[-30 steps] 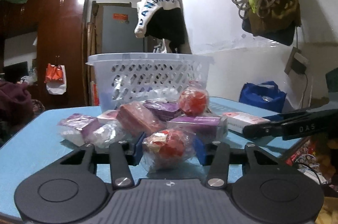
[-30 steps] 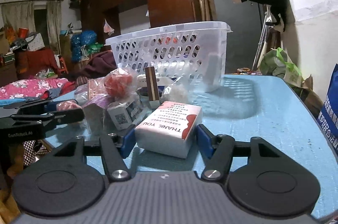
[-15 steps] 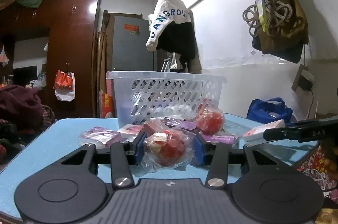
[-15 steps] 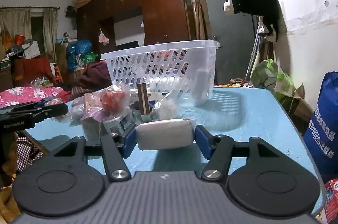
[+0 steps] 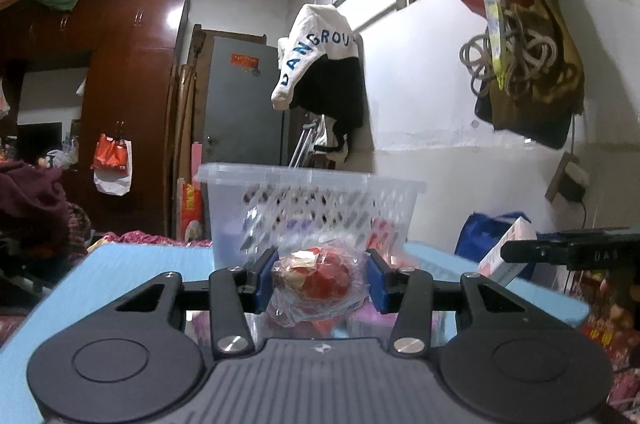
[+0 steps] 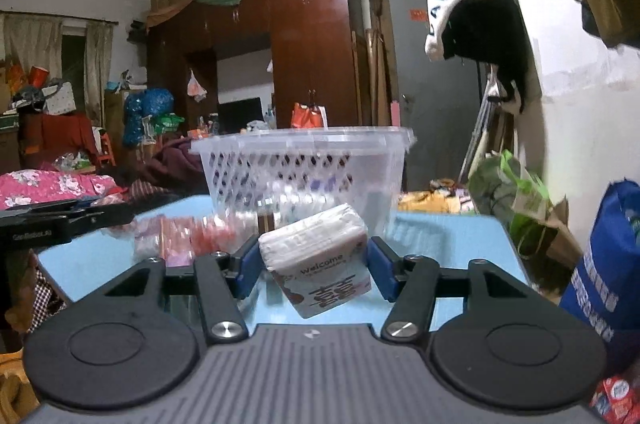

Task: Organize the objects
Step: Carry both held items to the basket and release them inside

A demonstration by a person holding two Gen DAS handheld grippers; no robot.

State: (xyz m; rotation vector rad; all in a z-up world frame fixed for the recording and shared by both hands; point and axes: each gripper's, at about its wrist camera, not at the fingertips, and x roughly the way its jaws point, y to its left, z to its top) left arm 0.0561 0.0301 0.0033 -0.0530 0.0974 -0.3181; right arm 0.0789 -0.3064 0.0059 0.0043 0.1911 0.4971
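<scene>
My left gripper (image 5: pixel 320 276) is shut on a red item wrapped in a clear plastic bag (image 5: pixel 316 288), held above the blue table (image 5: pixel 132 272). My right gripper (image 6: pixel 316 262) grips a white tissue pack (image 6: pixel 316 244) with red print, tilted between the blue pads; its jaws are closing tighter on the pack. The white perforated basket (image 5: pixel 312 200) stands just behind both, and in the right wrist view the basket (image 6: pixel 300 164) has several items inside. From the left wrist view the right gripper (image 5: pixel 572 252) and its tissue pack (image 5: pixel 506 256) show at the right edge.
Several wrapped packets (image 6: pixel 180 236) lie on the table (image 6: pixel 448 236) left of the tissue pack. The left gripper (image 6: pixel 60 220) reaches in from the left edge. A blue bag (image 6: pixel 608 264) and a green bag (image 6: pixel 512 192) stand past the table's right side.
Both grippers rose from the table with their loads; the bagged red item and the tissue pack are now off the surface. The pack tilted in the right jaws.
</scene>
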